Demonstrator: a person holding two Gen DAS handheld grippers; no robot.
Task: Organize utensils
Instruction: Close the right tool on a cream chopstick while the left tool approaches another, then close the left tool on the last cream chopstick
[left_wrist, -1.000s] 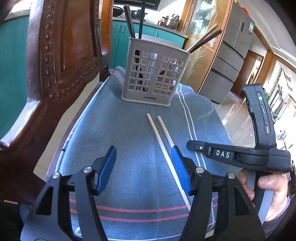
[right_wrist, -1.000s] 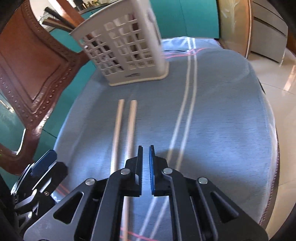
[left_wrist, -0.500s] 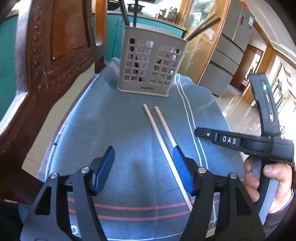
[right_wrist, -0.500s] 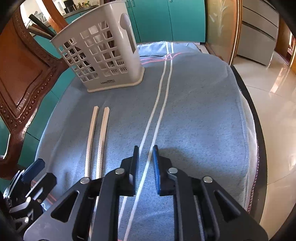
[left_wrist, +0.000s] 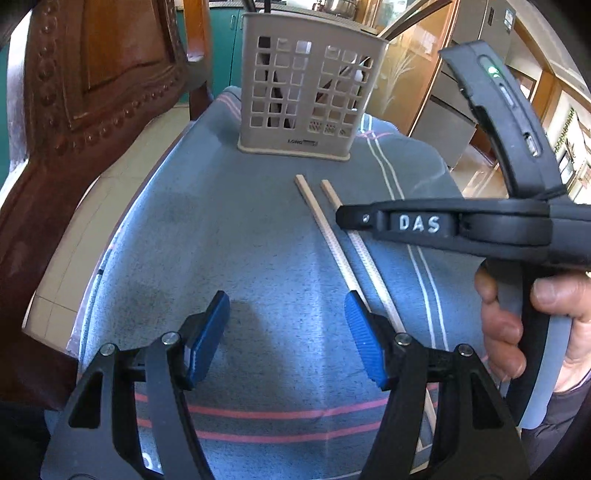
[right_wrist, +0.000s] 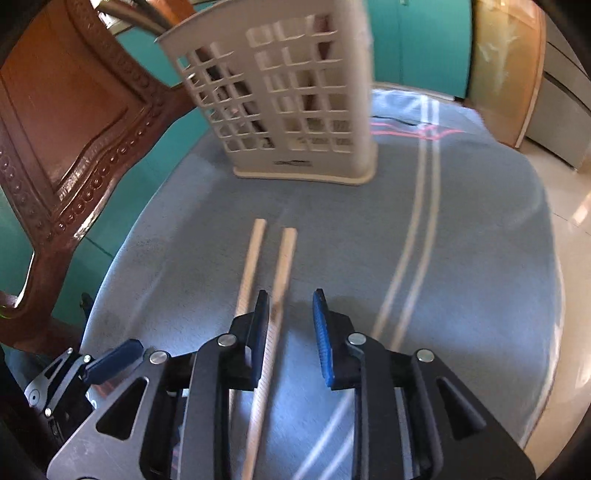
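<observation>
Lying side by side on the blue striped cloth before the beige lattice plastic utensil holder (right_wrist: 291, 107), two pale wooden chopsticks (right_wrist: 280, 269) look light, stiff and slippery. The right hand-held gripper (right_wrist: 288, 314), part open and empty, straddles one; pinching mid-shaft seems best. The left hand-held gripper (left_wrist: 286, 321) gapes wide, empty.

- The left gripper (left_wrist: 286, 332) is a black frame with triangular cut-outs, silver round screws at the pivots, and ribbed blue pads (left_wrist: 364, 347) on its jaws.
- The right gripper (right_wrist: 290, 332) has the same black frame, silver screws and blue pads.
- Seen from the left wrist, the right gripper's black body bears raised white letters "DAS", a small green light and a grey handle.
- The hand (left_wrist: 532, 325) on that handle shows a dark sleeve at the wrist.
</observation>
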